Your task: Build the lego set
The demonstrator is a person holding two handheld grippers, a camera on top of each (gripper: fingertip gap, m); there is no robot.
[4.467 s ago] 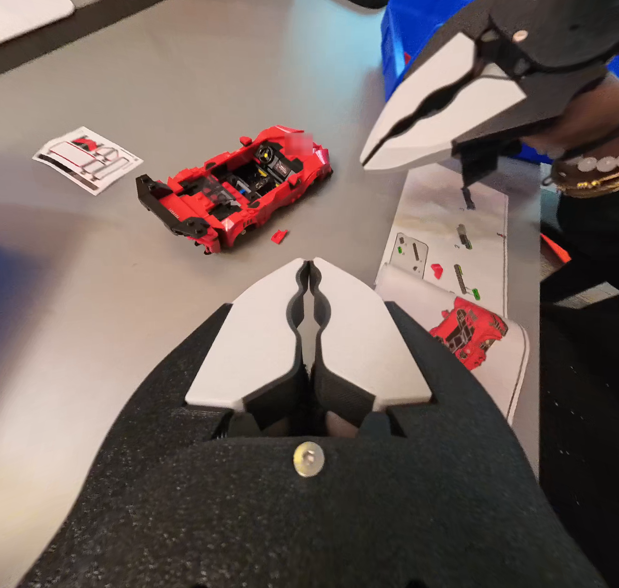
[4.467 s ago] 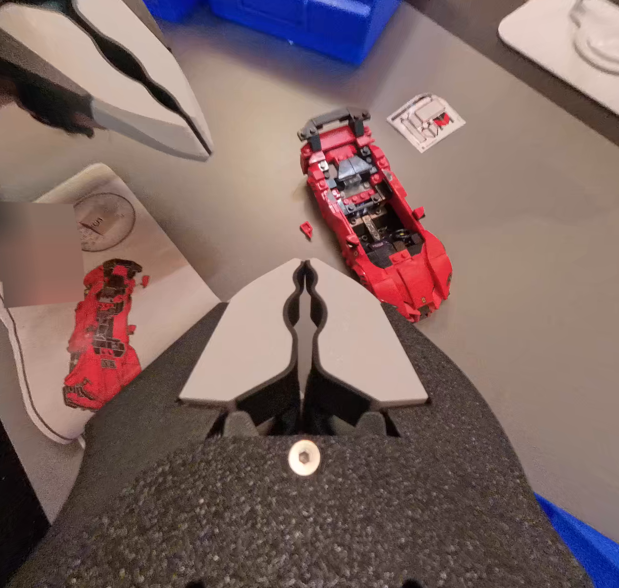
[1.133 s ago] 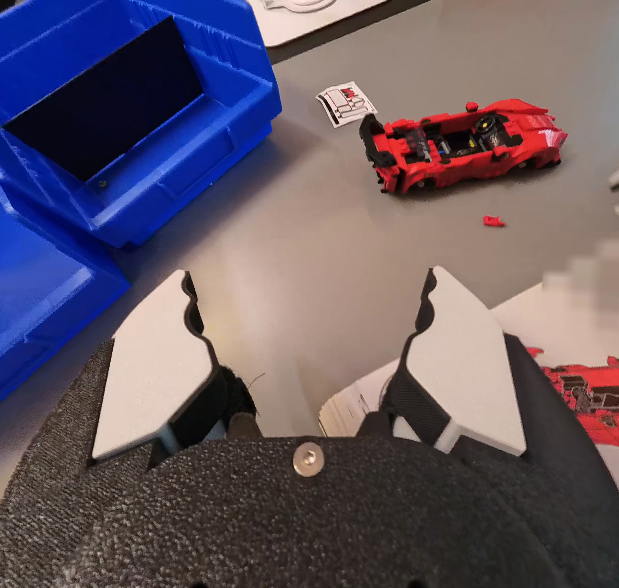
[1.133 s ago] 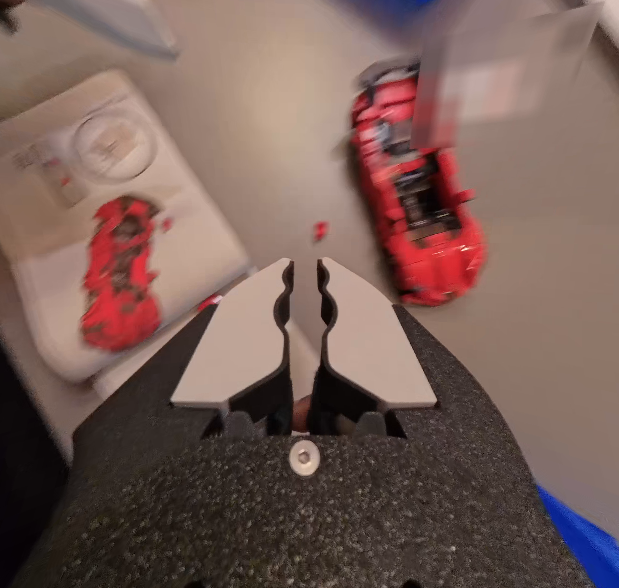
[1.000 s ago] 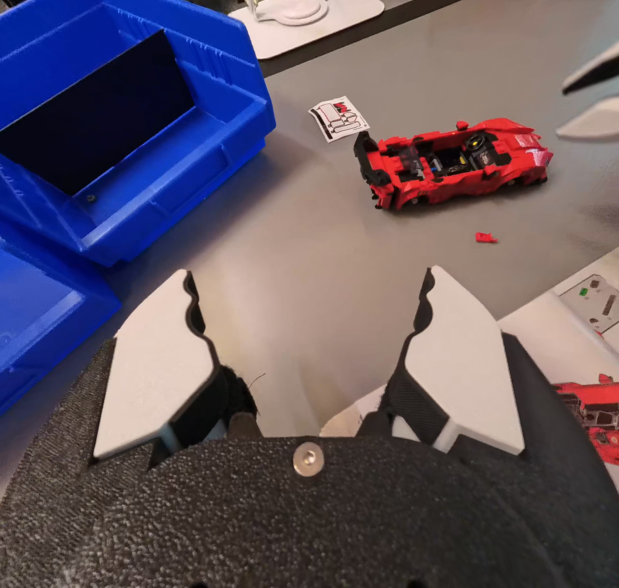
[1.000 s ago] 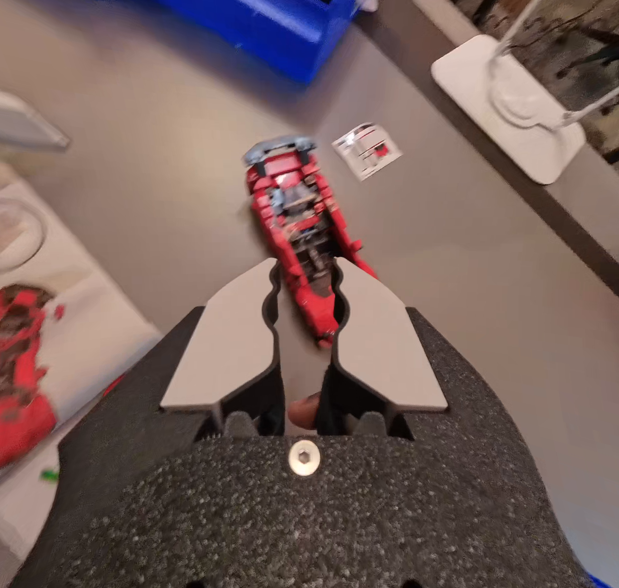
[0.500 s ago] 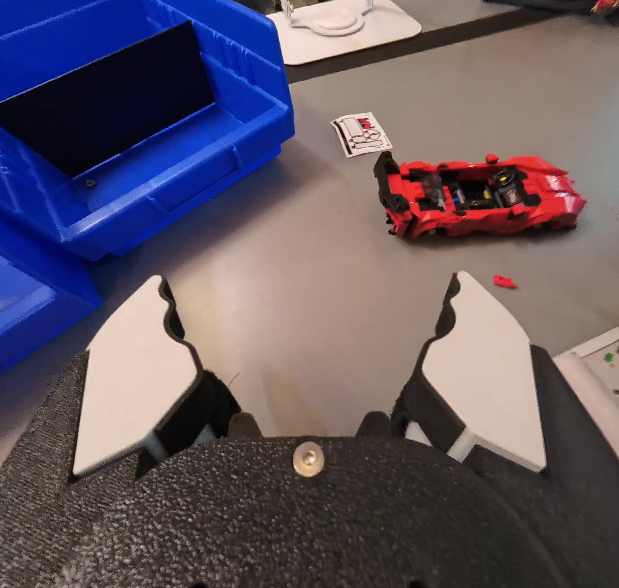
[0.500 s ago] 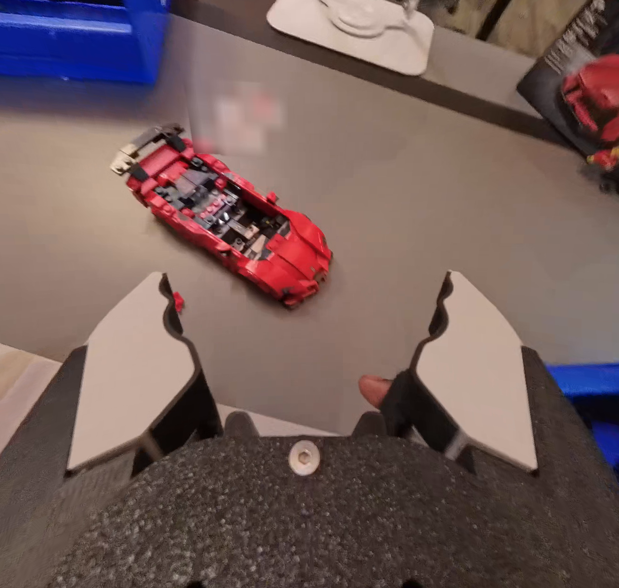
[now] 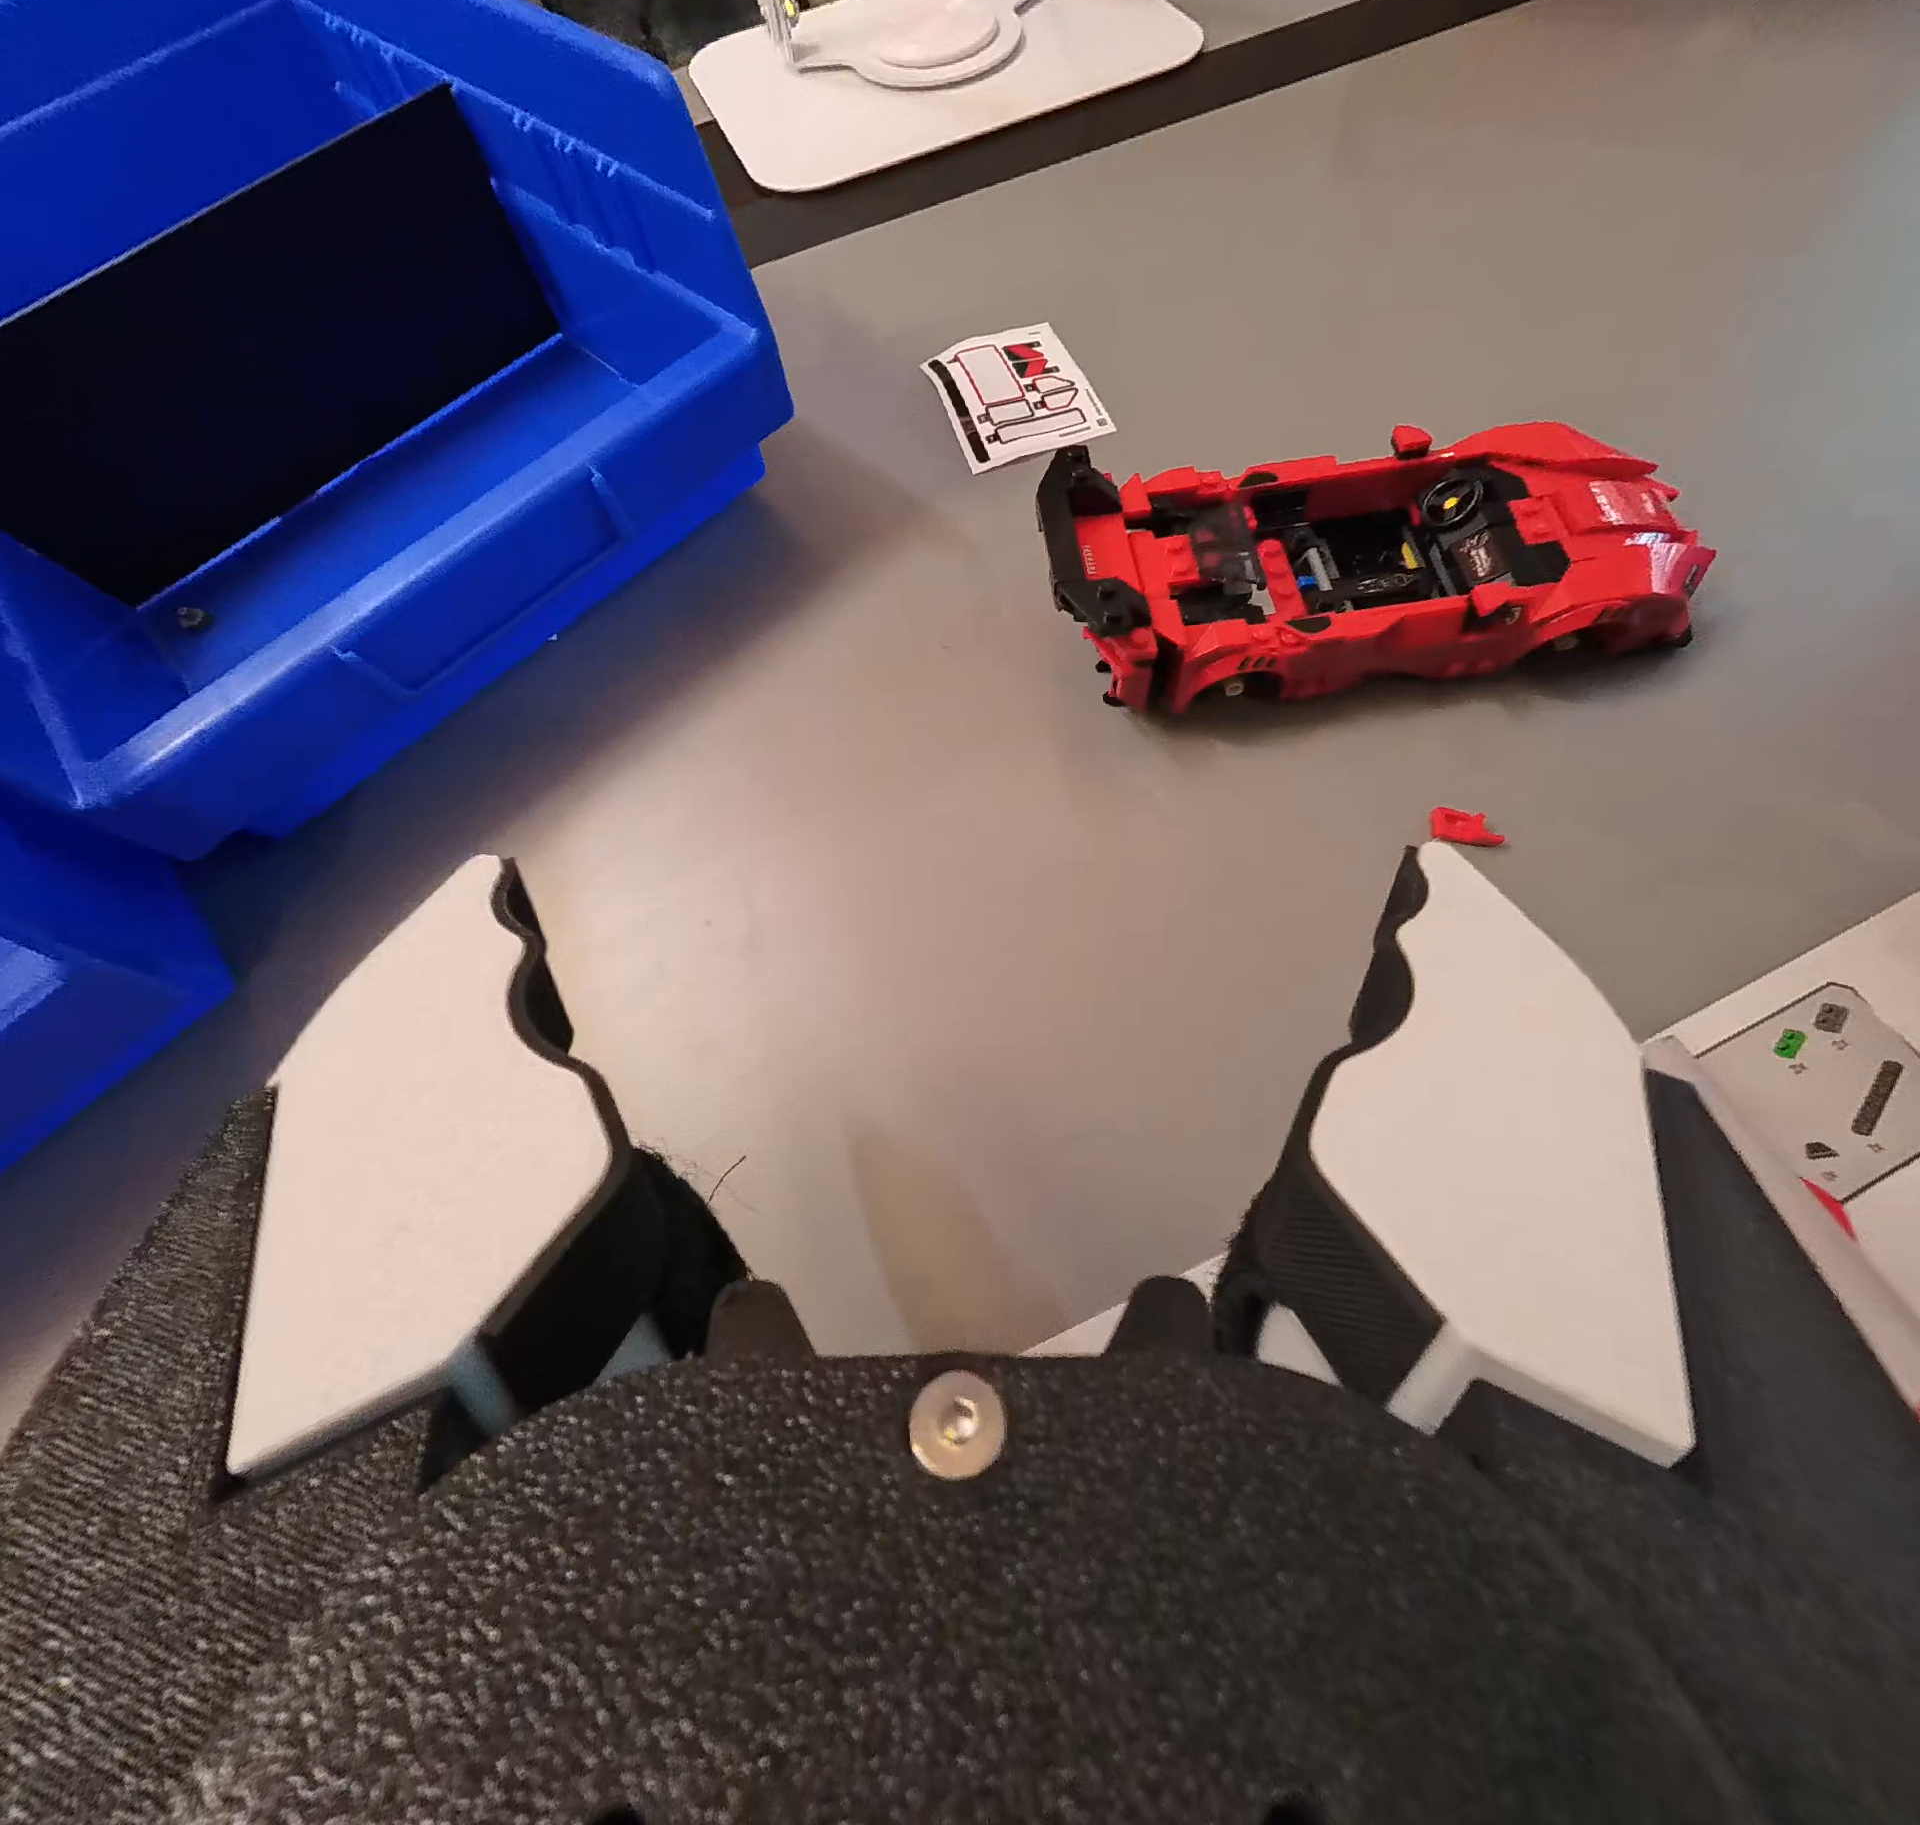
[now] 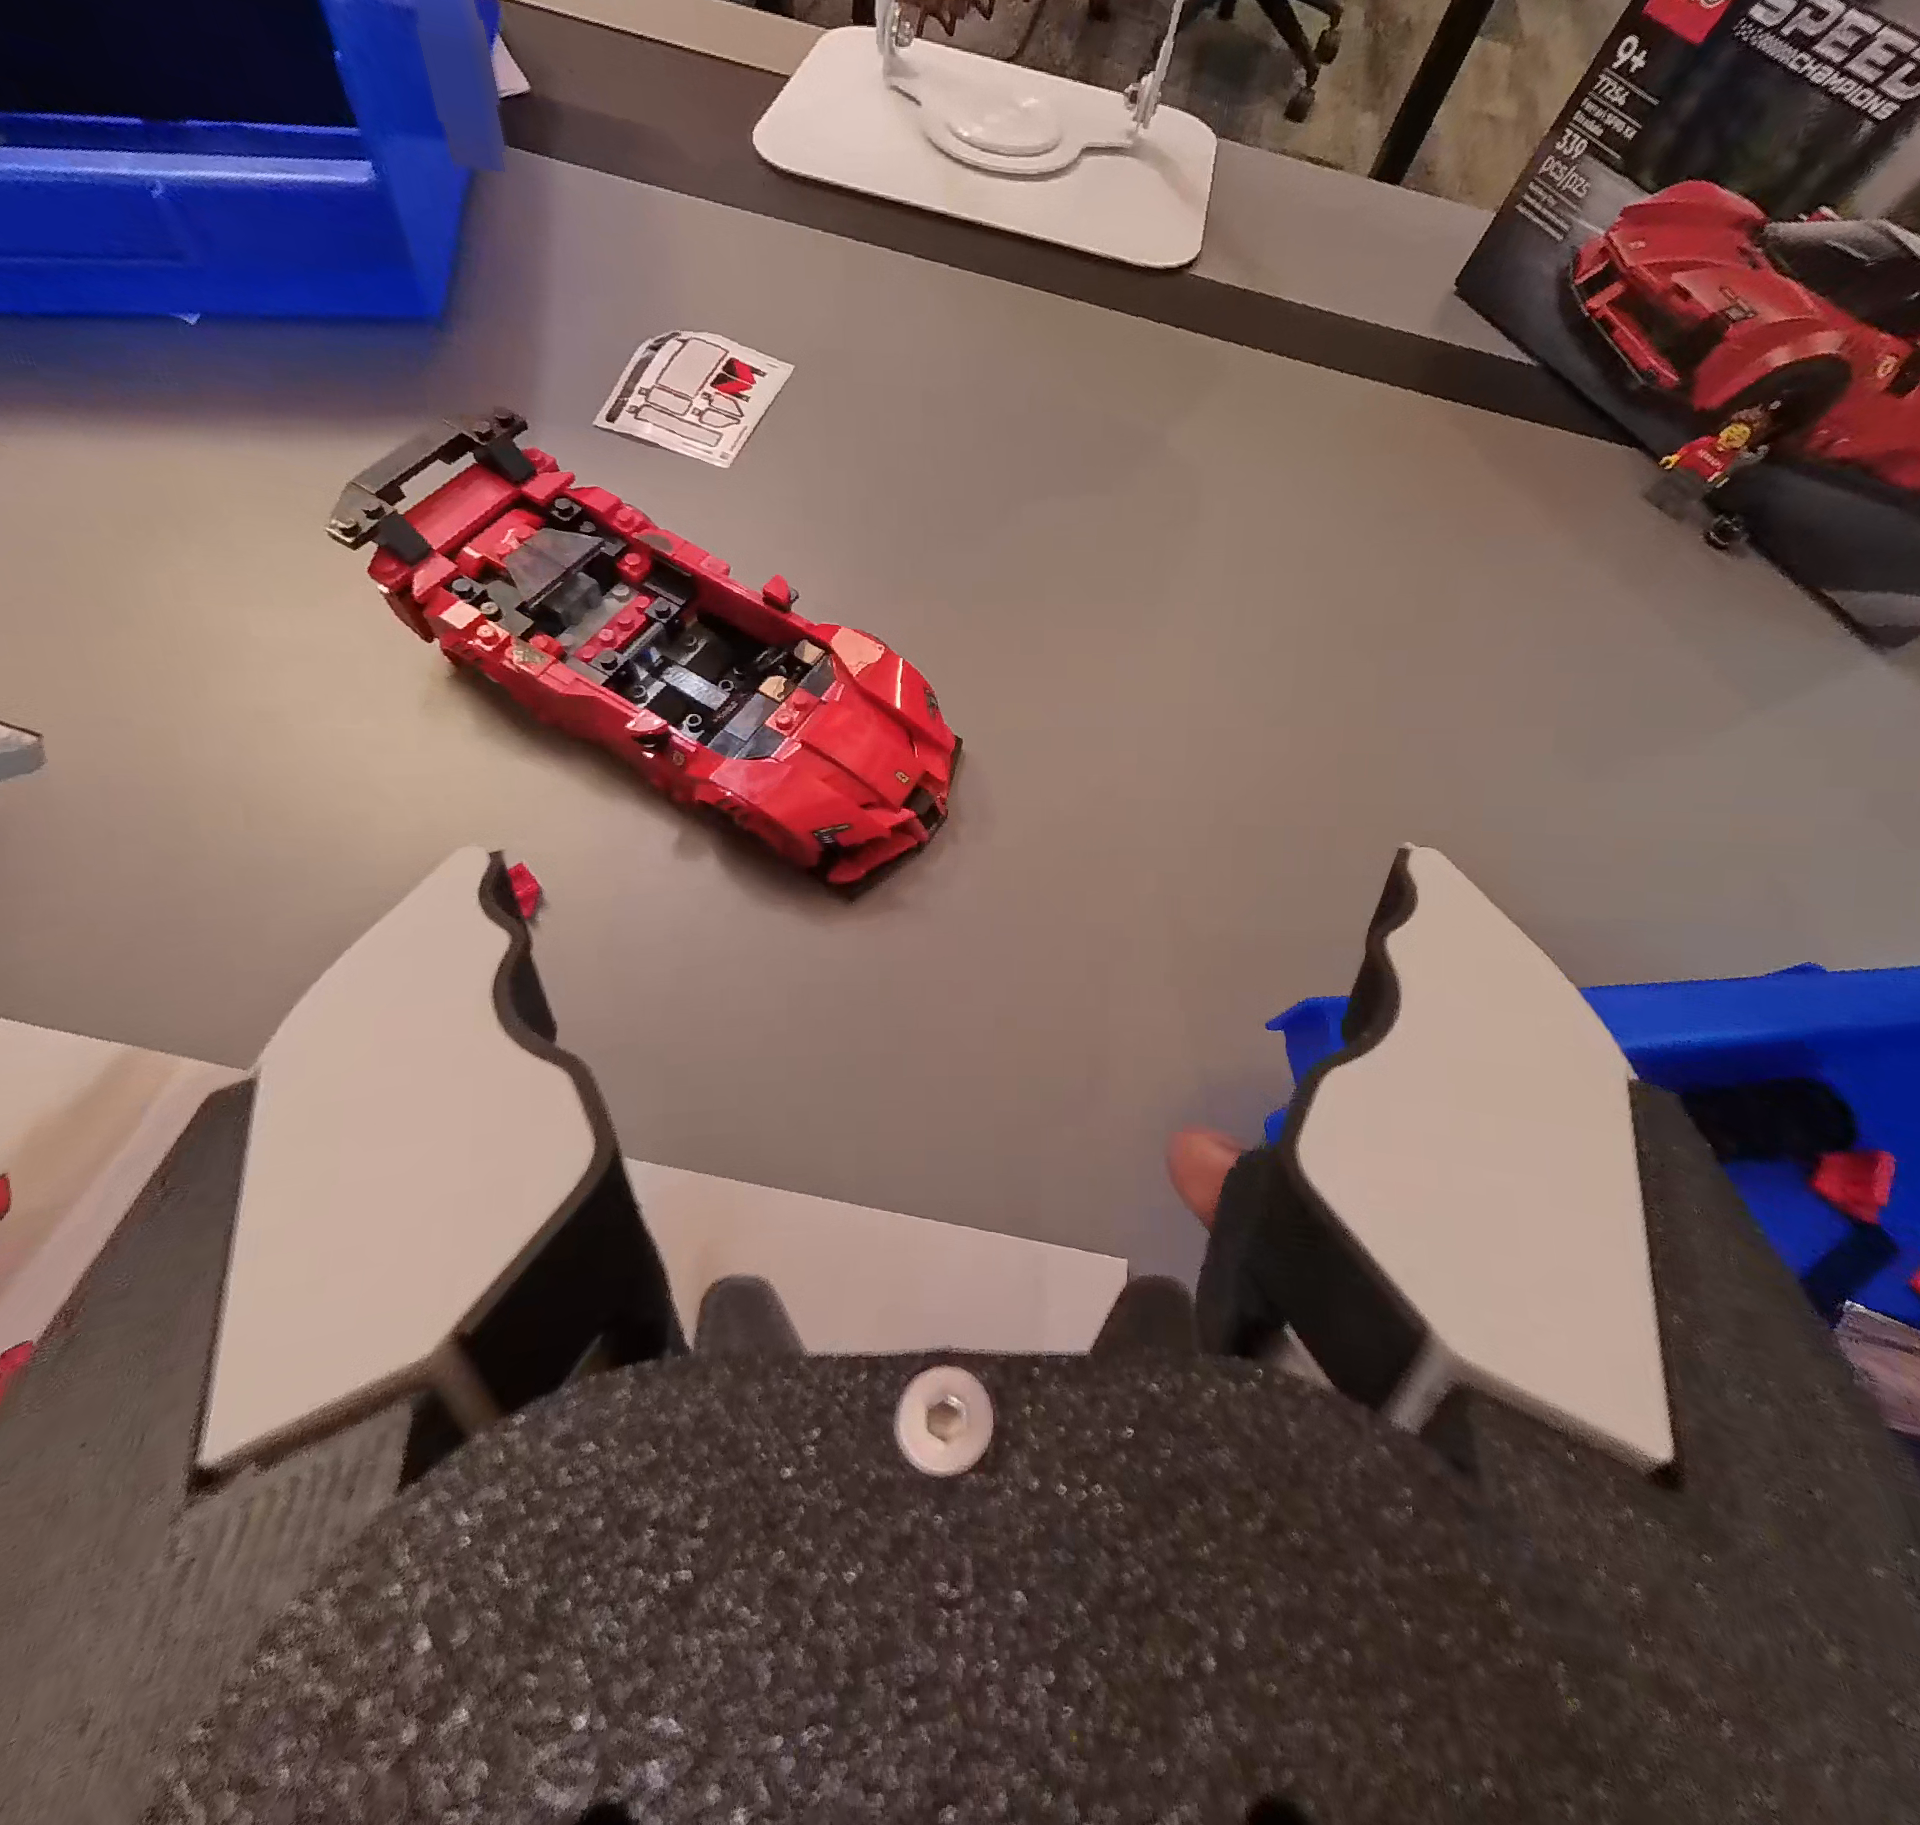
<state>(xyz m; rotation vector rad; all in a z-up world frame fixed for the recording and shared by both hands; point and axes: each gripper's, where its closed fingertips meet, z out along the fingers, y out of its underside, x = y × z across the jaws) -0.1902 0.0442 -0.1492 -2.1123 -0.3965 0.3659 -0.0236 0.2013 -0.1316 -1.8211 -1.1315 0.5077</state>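
Note:
A partly built red lego car with a black rear wing and open cockpit stands on the grey table; it also shows in the right wrist view. A small loose red piece lies in front of it, seen beside my right gripper's left finger. A sticker sheet lies behind the car. My left gripper is open and empty, held back from the car. My right gripper is open and empty, just short of the car's nose.
Blue bins stand at the left, and another blue bin with loose pieces lies at the right. The instruction booklet lies at the front. The set's box and a white stand base are at the back. Between my left fingertips and the small loose red piece there is roughly 9 centimeters.
My right gripper let go of the car's front end, opened wide and drew back and up. My left gripper stayed open and shifted slightly. The car stays on the table.

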